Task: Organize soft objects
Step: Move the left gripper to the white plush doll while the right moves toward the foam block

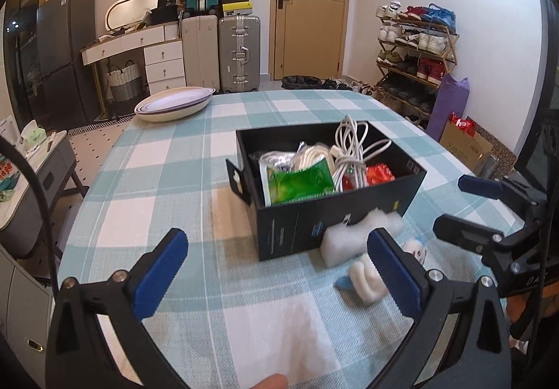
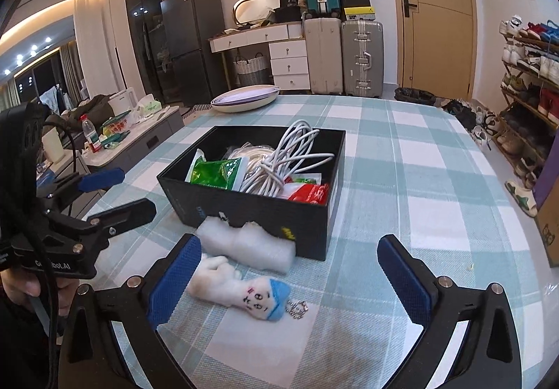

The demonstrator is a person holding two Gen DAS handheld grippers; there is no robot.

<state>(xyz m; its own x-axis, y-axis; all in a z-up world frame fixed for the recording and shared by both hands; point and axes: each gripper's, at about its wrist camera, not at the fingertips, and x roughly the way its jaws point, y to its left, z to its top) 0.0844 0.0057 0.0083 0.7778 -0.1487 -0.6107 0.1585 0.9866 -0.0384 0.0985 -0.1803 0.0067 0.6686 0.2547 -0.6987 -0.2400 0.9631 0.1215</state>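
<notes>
From the left wrist view, the left hand-held gripper [image 1: 277,272] stood wide apart with nothing between its blue pads, hanging over the checked cloth of the desk [image 1: 167,158]. Ahead sat the black box [image 1: 332,214], packed with a green packet [image 1: 300,184], a coil of white cable [image 1: 351,148] and a red packet [image 1: 379,174]. Against the box's near wall leaned a white foam block [image 1: 353,235], and just in front of it lay the plush toy [image 1: 367,279], half hidden behind the right-hand pad. At the right edge, the right hand-held gripper [image 1: 454,202] was open too.

Over to the right wrist view: the right hand-held gripper [image 2: 288,279] gaped wide and empty. The plush toy [image 2: 241,291] lay on the desk [image 2: 419,179] between the pads, nearer the left one, possibly touching it, with a small bead chain [image 2: 297,308] at its blue-capped end. The foam block [image 2: 244,244] rested against the box [image 2: 251,211]. The left hand-held gripper [image 2: 120,191] showed at the left, jaws apart.
</notes>
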